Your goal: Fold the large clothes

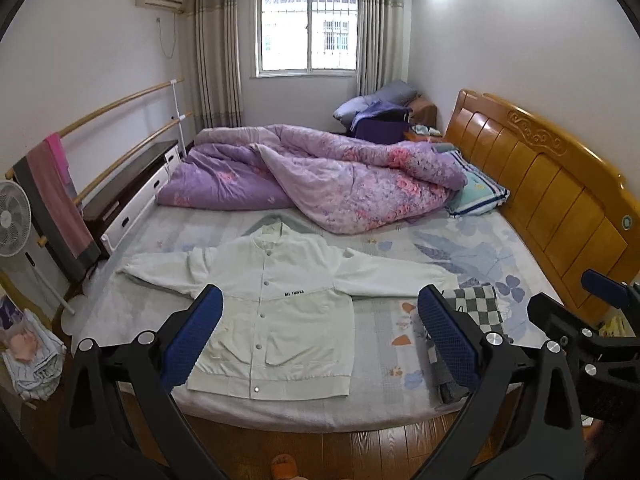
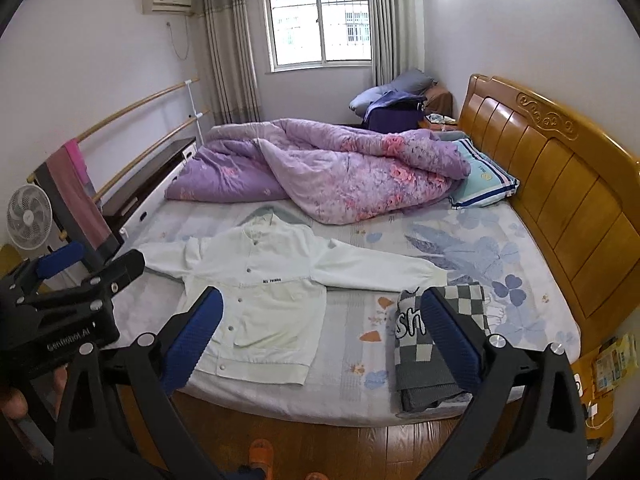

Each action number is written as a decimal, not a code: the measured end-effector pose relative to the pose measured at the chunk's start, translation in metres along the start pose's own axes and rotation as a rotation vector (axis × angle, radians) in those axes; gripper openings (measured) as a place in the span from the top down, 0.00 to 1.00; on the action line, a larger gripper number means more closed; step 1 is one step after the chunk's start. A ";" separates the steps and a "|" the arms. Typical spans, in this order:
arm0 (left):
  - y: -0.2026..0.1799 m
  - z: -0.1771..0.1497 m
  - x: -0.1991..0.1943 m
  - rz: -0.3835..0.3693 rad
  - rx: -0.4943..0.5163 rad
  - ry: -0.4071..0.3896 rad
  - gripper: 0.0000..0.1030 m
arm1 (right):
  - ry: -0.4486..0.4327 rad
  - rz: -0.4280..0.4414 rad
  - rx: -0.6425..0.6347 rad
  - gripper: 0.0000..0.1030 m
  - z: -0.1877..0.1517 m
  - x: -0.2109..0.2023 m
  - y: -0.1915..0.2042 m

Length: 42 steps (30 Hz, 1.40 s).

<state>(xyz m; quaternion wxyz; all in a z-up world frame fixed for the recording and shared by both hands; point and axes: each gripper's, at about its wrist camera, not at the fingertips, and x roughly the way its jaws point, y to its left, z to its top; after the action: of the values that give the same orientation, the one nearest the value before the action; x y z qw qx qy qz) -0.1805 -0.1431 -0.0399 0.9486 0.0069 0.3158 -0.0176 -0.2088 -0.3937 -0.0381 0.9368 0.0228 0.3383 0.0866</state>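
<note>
While both tools hang above the near edge of the bed (image 1: 400, 412), a pale mint jacket (image 1: 276, 320) lies flat on the flowered sheet, front up, snapped shut, both sleeves stretched out to the sides and its hem close to the mattress edge. To its right, apart from the jacket's body and just below the tip of one sleeve, sits a folded grey-and-white checked sweater (image 2: 436, 344). The left hand-held gripper (image 1: 320, 336) has its blue-padded jaws spread wide with nothing between them, the jacket showing through the gap from above. The right hand-held gripper (image 2: 320, 336) is likewise spread wide and empty, its view taking in the jacket's hem and the sweater. Farther back on the bed, a rumpled purple flowered quilt (image 1: 320, 176) is heaped beside a striped pillow (image 1: 478, 194) at the wooden headboard (image 1: 552, 196). A standing fan (image 2: 30, 216) is at the left.
</note>
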 end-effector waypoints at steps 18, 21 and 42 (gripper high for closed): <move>0.033 0.021 -0.024 -0.006 0.002 -0.028 0.05 | -0.058 -0.001 -0.035 0.08 0.024 -0.011 0.044; 0.036 0.022 -0.025 -0.010 0.007 -0.025 0.05 | -0.056 -0.004 -0.026 0.08 0.024 -0.010 0.049; 0.065 0.033 -0.031 -0.034 0.001 -0.078 0.05 | -0.093 -0.045 -0.017 0.08 0.028 -0.017 0.072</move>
<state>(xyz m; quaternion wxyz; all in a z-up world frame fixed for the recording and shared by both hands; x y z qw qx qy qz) -0.1828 -0.0783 0.0049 0.9598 0.0012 0.2787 -0.0343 -0.2148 -0.3250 0.0018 0.9533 0.0113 0.2943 0.0669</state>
